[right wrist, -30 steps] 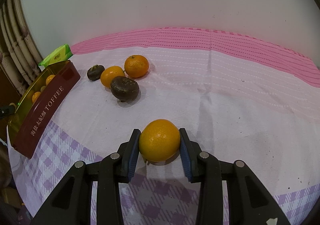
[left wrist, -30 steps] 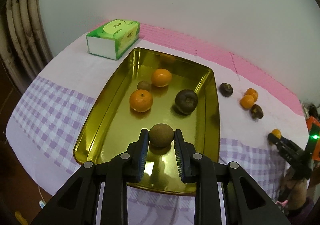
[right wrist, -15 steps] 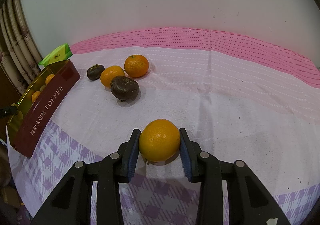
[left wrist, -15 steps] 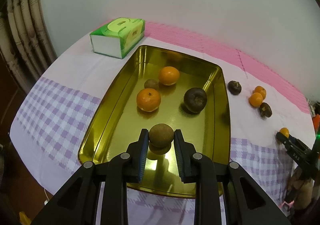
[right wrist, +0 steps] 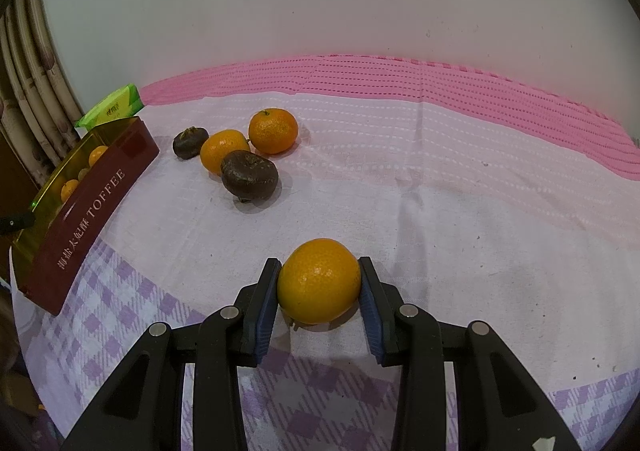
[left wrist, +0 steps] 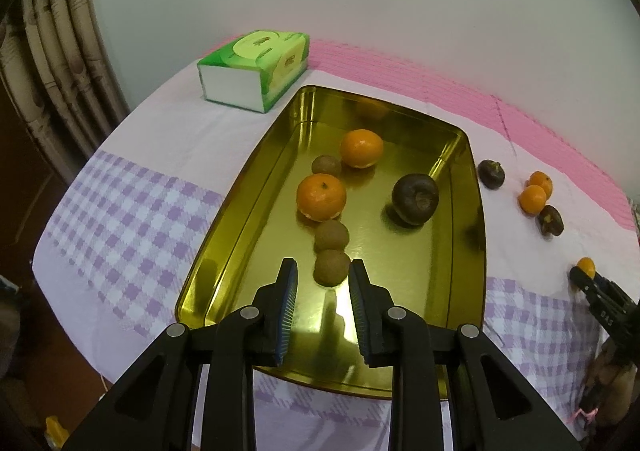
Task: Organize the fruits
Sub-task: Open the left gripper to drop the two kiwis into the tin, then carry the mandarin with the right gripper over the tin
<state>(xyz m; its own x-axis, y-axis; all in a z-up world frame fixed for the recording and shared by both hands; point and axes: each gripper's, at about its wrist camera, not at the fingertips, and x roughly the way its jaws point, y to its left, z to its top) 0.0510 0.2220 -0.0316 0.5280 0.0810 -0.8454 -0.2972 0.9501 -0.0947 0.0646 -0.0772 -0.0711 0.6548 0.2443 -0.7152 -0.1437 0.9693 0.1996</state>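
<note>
Table: checked cloth (left wrist: 132, 211), tin tray (left wrist: 248, 211) before us.
Left claw (left wrist: 322, 283): we just let go; brown fruit (left wrist: 331, 267) lies free between parting jaws, in tray.
Right claw (right wrist: 319, 281): clamps orange (right wrist: 319, 280), next to go in.

Five oranges (right wrist: 319, 282), three dark fruits (left wrist: 415, 199), at least two brown fruits (left wrist: 326, 165), one tray (left wrist: 224, 235)

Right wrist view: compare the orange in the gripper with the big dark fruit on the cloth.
The orange is bright with smooth skin; the dark fruit is dull brown and wrinkled. The orange is clamped between the right gripper's pads; the dark fruit lies free. The orange stands alone; the dark fruit sits right by a second orange. Both are roundish and outside the tray.
</note>
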